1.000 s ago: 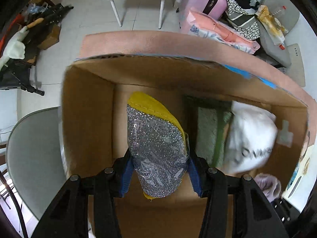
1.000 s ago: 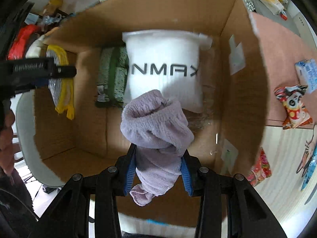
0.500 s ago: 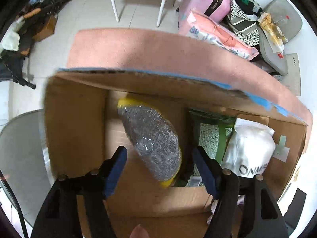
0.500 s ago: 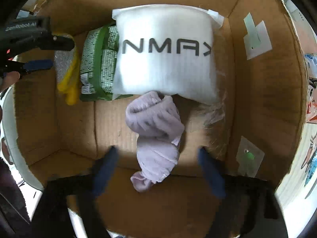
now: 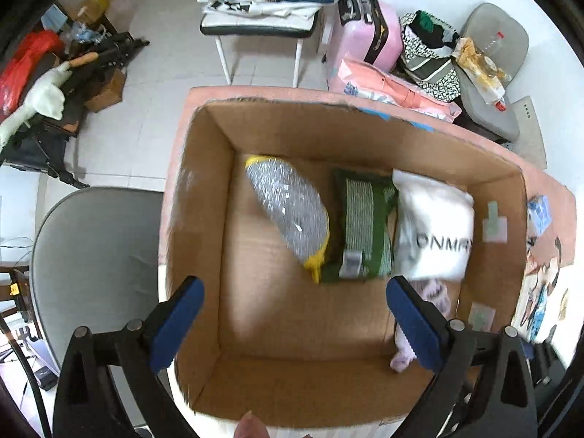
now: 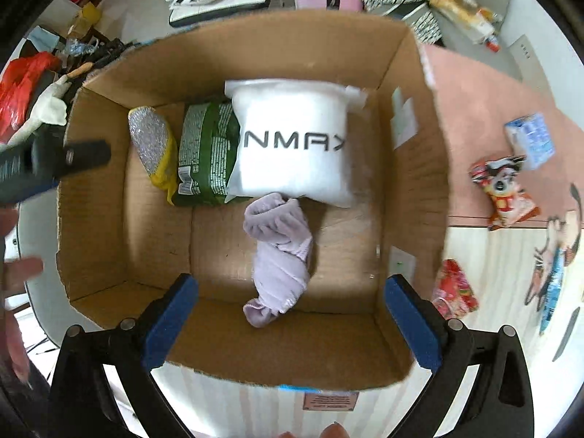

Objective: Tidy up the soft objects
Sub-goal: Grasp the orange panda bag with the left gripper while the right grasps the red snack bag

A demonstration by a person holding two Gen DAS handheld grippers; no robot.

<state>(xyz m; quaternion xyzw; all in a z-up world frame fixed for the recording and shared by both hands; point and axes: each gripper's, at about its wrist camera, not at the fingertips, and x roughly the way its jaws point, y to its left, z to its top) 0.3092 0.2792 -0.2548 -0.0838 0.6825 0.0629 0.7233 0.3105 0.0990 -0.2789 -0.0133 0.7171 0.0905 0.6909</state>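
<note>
An open cardboard box (image 5: pixel 277 379) (image 6: pixel 255 47) holds a silver and yellow sponge (image 5: pixel 288 211) (image 6: pixel 149 142), a green packet (image 5: pixel 361 226) (image 6: pixel 204 153), a white "ONMAX" bag (image 5: pixel 434 230) (image 6: pixel 292 138) and a lilac cloth (image 6: pixel 279 259) (image 5: pixel 434 292). My left gripper (image 5: pixel 295 321) is open and empty above the box's near left part. My right gripper (image 6: pixel 290 321) is open and empty above the box's near wall, over the cloth's end.
A grey chair (image 5: pixel 95 262) stands left of the box. On the pink table cover (image 6: pixel 485 109) right of the box lie snack packets (image 6: pixel 507 189) (image 6: pixel 454 288) and a blue carton (image 6: pixel 531 140). A chair, pink suitcase (image 5: pixel 368 33) and bags stand beyond.
Both grippers opened and pulled back up. The left one let the sponge go and it now lies against the green packet. The right one dropped the lilac cloth on the box floor.
</note>
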